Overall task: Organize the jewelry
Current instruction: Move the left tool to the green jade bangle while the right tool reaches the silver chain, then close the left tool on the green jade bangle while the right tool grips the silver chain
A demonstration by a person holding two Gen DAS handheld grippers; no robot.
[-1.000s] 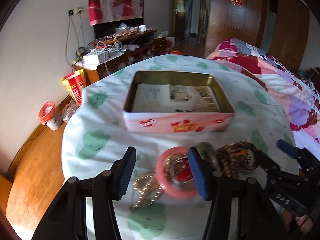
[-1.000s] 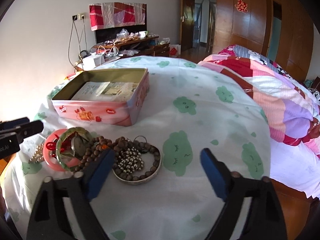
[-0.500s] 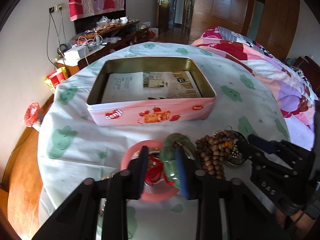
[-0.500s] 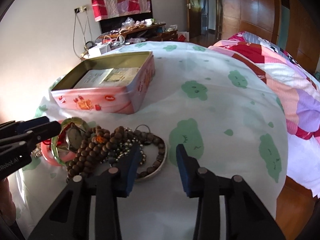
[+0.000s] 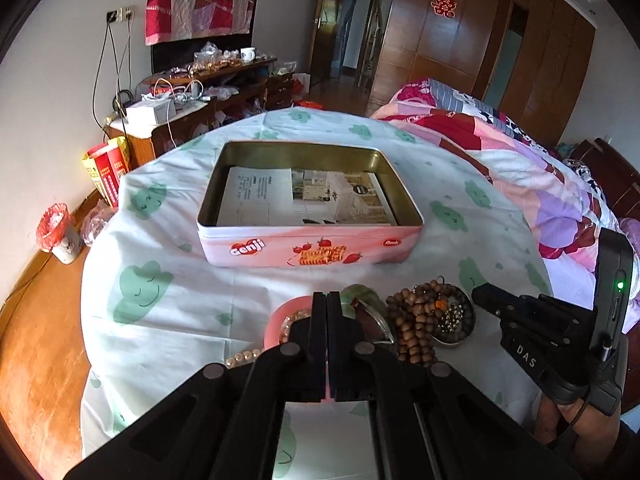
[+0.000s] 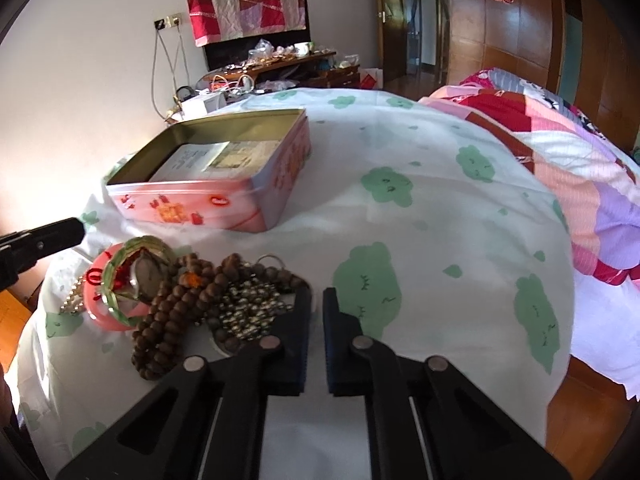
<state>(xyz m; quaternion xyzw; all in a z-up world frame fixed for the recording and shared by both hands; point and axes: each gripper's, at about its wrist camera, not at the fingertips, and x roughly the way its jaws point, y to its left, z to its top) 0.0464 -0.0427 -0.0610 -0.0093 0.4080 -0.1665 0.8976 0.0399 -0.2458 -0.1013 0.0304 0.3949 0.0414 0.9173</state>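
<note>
Through the left wrist camera, you are holding the left gripper (image 5: 327,300) with its fingers pressed together just above the heap of jewelry; whether they are pinching anything you cannot tell, since the tips hide what lies beneath. They are sitting over the pink bangle (image 5: 280,316) and beside the green bangle (image 5: 360,296), probably because those loose rings are the easiest first pick. The open pink tin (image 5: 308,246) is waiting just behind the heap on the bench (image 5: 152,320), close enough for a short carry; it is holding only printed paper (image 5: 304,198).

Through the right wrist camera, you are keeping the right gripper (image 6: 317,300) nearly together — a thin slit is showing between the fingers, and nothing is in it. It is hovering at the right edge of the small dish (image 6: 224,346) of metal beads (image 6: 250,306), with the brown bead strand (image 6: 176,300) draped just to the left — likely placed to take the strands next.
</note>
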